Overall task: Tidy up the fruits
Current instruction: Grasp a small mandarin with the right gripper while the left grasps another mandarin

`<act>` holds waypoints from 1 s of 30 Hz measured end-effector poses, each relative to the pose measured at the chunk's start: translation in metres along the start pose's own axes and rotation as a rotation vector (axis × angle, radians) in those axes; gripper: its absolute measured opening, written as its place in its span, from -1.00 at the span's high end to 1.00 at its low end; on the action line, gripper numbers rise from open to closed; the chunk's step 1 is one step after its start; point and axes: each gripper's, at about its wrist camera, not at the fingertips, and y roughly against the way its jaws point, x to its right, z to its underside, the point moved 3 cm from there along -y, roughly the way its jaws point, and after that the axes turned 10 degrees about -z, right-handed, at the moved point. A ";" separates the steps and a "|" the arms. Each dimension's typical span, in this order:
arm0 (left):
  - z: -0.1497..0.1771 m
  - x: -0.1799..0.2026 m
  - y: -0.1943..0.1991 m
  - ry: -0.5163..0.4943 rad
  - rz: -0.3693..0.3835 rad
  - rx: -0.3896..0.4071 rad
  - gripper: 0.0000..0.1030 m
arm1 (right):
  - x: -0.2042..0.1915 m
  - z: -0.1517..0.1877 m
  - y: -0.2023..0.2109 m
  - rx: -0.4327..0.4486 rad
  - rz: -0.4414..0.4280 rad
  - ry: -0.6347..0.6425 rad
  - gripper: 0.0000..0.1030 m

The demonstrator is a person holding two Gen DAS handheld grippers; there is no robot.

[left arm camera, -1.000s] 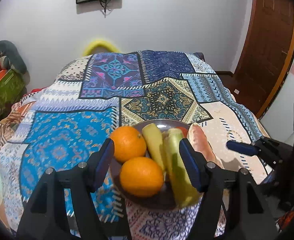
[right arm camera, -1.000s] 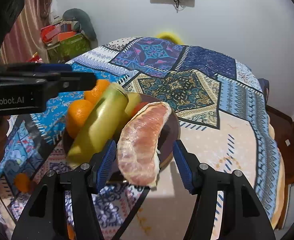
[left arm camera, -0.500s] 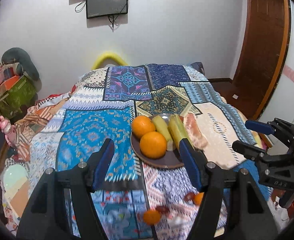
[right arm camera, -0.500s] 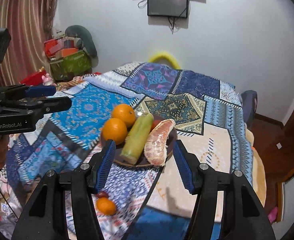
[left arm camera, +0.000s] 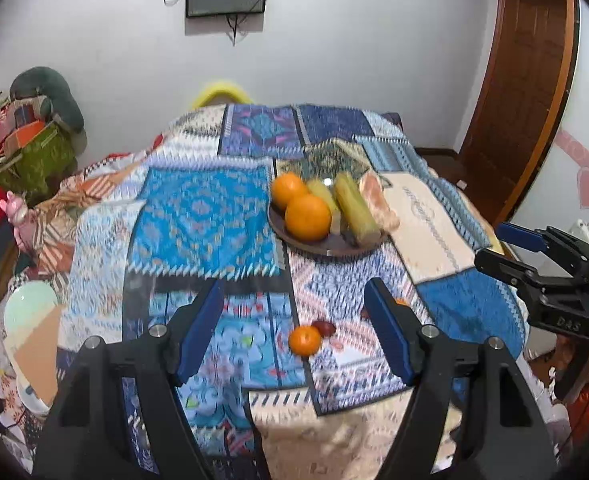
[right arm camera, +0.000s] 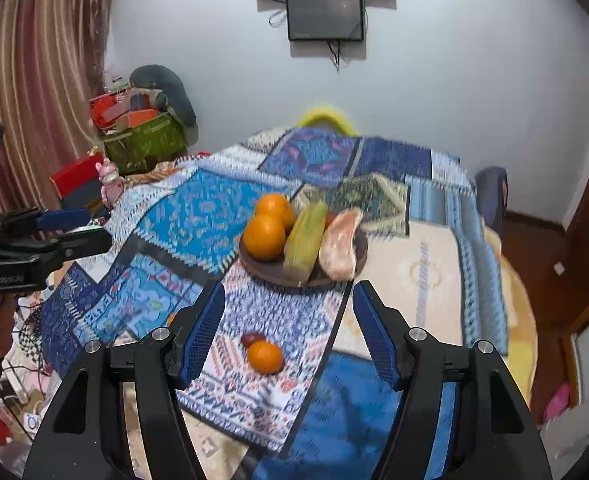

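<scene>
2 sets of tongs hang above a patchwork-covered surface [left arm camera: 198, 216], both spread wide with nothing between their blue pads. The left tongs [left arm camera: 294, 330] hover over the near part of the cloth, and the right tongs [right arm camera: 288, 330] do the same from the other side; each shows at the edge of the other's view, the right tongs [left arm camera: 534, 256] at the right of the left wrist view and the left tongs [right arm camera: 50, 236] at the left of the right wrist view. A dark round plate [right arm camera: 270, 274] sits near the middle of the surface, well ahead of both. On it lie 2 oranges [right arm camera: 264, 236] touching each other on the left side, a yellow-green elongated fruit [right arm camera: 306, 238] beside them, and a peeled pink citrus segment [right arm camera: 340, 246] on the right, its lower end reaching over the plate rim. In the left wrist view a smaller yellowish piece [left arm camera: 320, 194] shows between the oranges and the long fruit. Off the plate, 1 small orange [right arm camera: 265, 356] rests on the cloth near the tongs, touching a small dark red fruit [right arm camera: 251, 339] just behind it. A dark screen [right arm camera: 325, 16] hangs on the pale wall behind.
</scene>
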 end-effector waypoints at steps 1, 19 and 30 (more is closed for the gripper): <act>0.004 0.000 -0.002 -0.004 -0.005 -0.008 -0.40 | -0.001 0.004 -0.002 -0.010 -0.002 -0.007 -0.22; 0.050 0.012 -0.088 -0.033 0.075 -0.217 -0.02 | -0.008 0.050 -0.068 -0.197 -0.086 -0.036 -0.22; 0.063 0.021 -0.119 -0.032 0.134 -0.273 0.38 | 0.005 0.070 -0.102 -0.285 -0.141 -0.099 0.12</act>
